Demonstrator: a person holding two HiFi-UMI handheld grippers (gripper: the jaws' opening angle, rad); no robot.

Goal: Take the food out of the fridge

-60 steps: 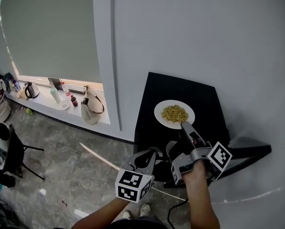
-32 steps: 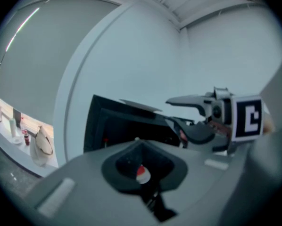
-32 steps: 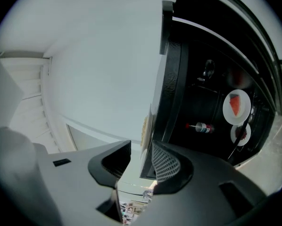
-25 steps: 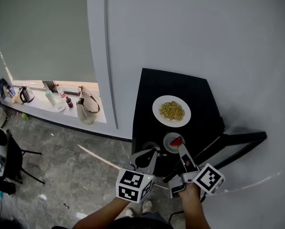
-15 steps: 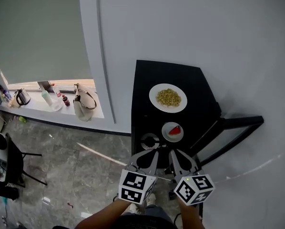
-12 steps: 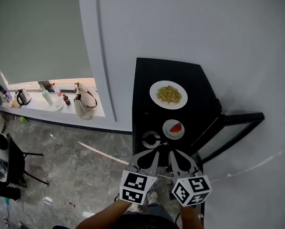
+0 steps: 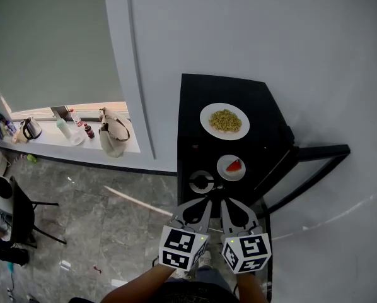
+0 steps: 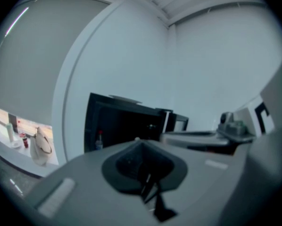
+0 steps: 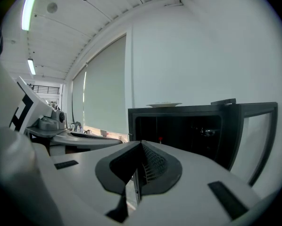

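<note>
Where the food sits, on top of the small black fridge (image 7: 198, 100), I see a white plate of yellowish food (image 7: 224, 120) and, nearer me, a small white plate with a red wedge (image 7: 231, 166). The fridge door (image 7: 318, 150) stands open. My left gripper (image 7: 204, 202) and right gripper (image 7: 225, 202) hover side by side before it, each with jaws pressed together on nothing.

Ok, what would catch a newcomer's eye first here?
The black fridge stands against the white wall, its door swung open to the right. On top sit a white plate of yellowish food and, nearer, a small dish with a red slice. The left gripper and right gripper hover shut before it.
</note>
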